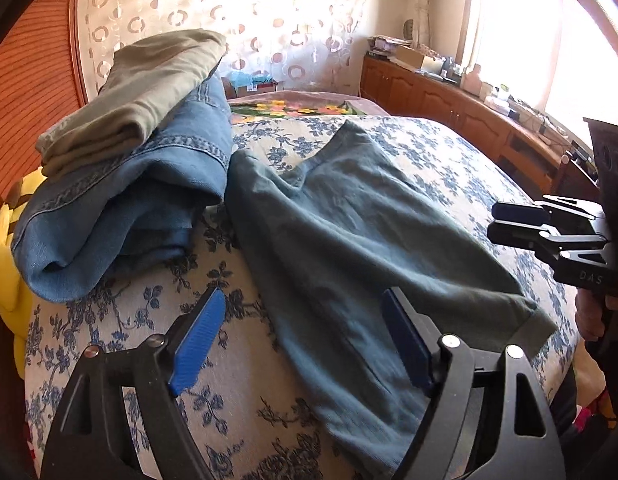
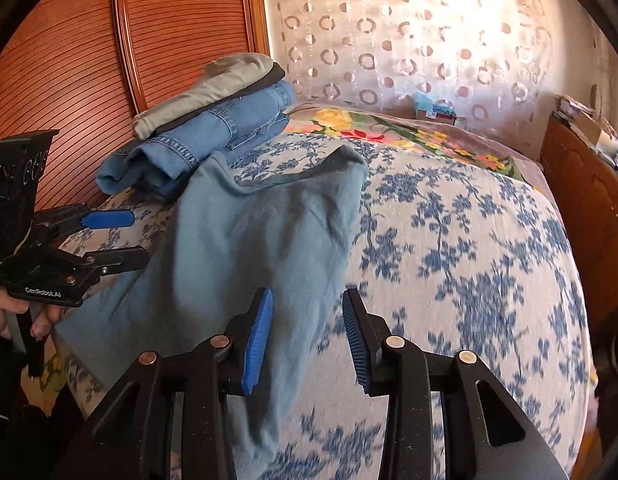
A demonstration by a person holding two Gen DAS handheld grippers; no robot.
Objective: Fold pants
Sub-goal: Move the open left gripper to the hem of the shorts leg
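Note:
A blue-grey pair of pants lies spread flat across a bed with a blue floral cover. My left gripper hovers wide open just above the near part of the pants, one pad over the bedcover and one over the cloth, gripping nothing. It also shows at the left edge of the right wrist view as the left gripper, held by a hand. My right gripper stands open over the pants' right edge, its pads clear of the fabric. The right gripper also appears at the bed's right side.
A stack of folded clothes, jeans under an olive pair, rests at the far left of the bed beside the pants. A wooden slatted panel stands behind it. A cluttered wooden cabinet runs along the right. Something yellow lies at the left.

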